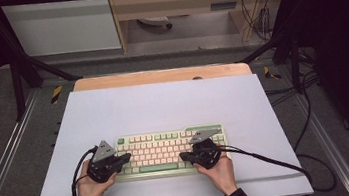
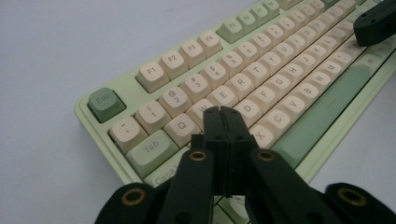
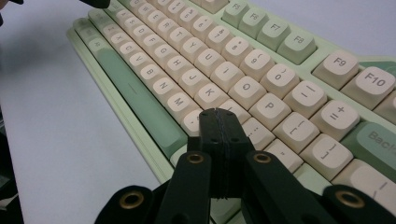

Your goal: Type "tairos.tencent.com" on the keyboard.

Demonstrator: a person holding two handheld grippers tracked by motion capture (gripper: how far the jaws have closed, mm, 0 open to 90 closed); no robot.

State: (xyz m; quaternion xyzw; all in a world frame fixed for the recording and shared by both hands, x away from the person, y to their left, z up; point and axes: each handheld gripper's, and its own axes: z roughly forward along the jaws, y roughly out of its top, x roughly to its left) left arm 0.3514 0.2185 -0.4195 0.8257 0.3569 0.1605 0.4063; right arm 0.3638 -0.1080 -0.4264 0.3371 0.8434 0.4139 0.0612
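Both claws pressed together on nothing, the left gripper [image 2: 223,112] hovers over the keyboard's [image 1: 169,151] left-hand letters and the right gripper [image 3: 218,113] over its right, near the table's front edge, so key-pressing looks underway, calling next for a clean downward poke.

A pale green keyboard [image 1: 169,151] lies flat on the white table, near its front edge. Its keys are cream (Esc and spacebar darker green).

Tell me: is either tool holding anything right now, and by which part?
Nothing is held. The left tool and right tool are both shut with nothing between their jaws, poised over the keyboard.
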